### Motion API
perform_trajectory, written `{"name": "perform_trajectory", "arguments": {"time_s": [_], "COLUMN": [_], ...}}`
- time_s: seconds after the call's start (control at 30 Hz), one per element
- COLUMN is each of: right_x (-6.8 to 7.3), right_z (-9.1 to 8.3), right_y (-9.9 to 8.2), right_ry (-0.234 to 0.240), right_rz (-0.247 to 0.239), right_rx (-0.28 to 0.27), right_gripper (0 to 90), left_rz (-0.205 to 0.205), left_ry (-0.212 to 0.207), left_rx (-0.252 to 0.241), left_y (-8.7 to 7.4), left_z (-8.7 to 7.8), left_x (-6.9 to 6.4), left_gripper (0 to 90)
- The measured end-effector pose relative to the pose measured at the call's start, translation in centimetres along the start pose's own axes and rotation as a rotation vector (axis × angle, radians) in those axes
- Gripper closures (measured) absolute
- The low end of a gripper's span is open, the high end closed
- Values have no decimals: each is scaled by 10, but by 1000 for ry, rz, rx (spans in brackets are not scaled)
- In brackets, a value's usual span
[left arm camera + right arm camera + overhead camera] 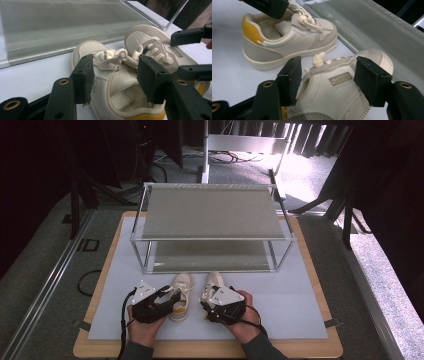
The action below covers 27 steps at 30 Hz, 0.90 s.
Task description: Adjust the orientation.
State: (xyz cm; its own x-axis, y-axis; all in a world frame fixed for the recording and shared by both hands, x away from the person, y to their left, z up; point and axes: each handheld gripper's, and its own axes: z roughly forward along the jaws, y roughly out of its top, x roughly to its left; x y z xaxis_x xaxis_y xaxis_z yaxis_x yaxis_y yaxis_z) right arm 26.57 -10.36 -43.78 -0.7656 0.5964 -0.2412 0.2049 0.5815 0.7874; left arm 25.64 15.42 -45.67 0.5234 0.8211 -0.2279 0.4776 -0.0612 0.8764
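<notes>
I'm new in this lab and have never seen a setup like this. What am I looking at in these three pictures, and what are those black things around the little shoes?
No robot here: a person holds a hand-operated two-jaw gripper in each hand. The high view looks down on the white table top from above the person's side. There you see the left gripper and the right gripper, each at one of two small cream sneakers, in front of a two-level metal rack.

The other two pictures come from cameras riding on the grippers, looking along their black jaws. In the left gripper view the jaws straddle the left sneaker, one pad on its outer side, the other at its opening. In the right gripper view the jaws sit on either side of the right sneaker. Both shoes stand on the table; whether the pads actually squeeze them is hard to tell.
</notes>
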Motion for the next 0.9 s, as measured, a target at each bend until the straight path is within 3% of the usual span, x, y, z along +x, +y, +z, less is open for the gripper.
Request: {"name": "perform_trajectory", "arguments": {"time_s": [0.37,0.57,0.6,0.73,0.9], "right_x": [-17,-25,-32,-37,-47], "right_z": [-10,-12,-14,-15,-15], "right_y": [-9,-13,-18,-24,-34], "right_ry": [-45,-41,-48,-64,-70], "right_rz": [38,49,71,86,139], "right_rx": [30,39,49,60,72], "right_gripper": [429,449,485,530,573], "left_rz": [0,-1,-1,-3,-4], "left_ry": [-5,-5,-6,-6,-6], "left_rx": [7,10,12,17,20], "left_y": [-1,-1,-1,-2,-2], "left_z": [3,3,3,4,4], "left_x": [-1,-1,-1,0,1], "left_gripper": [470,470,470,470,477]}}
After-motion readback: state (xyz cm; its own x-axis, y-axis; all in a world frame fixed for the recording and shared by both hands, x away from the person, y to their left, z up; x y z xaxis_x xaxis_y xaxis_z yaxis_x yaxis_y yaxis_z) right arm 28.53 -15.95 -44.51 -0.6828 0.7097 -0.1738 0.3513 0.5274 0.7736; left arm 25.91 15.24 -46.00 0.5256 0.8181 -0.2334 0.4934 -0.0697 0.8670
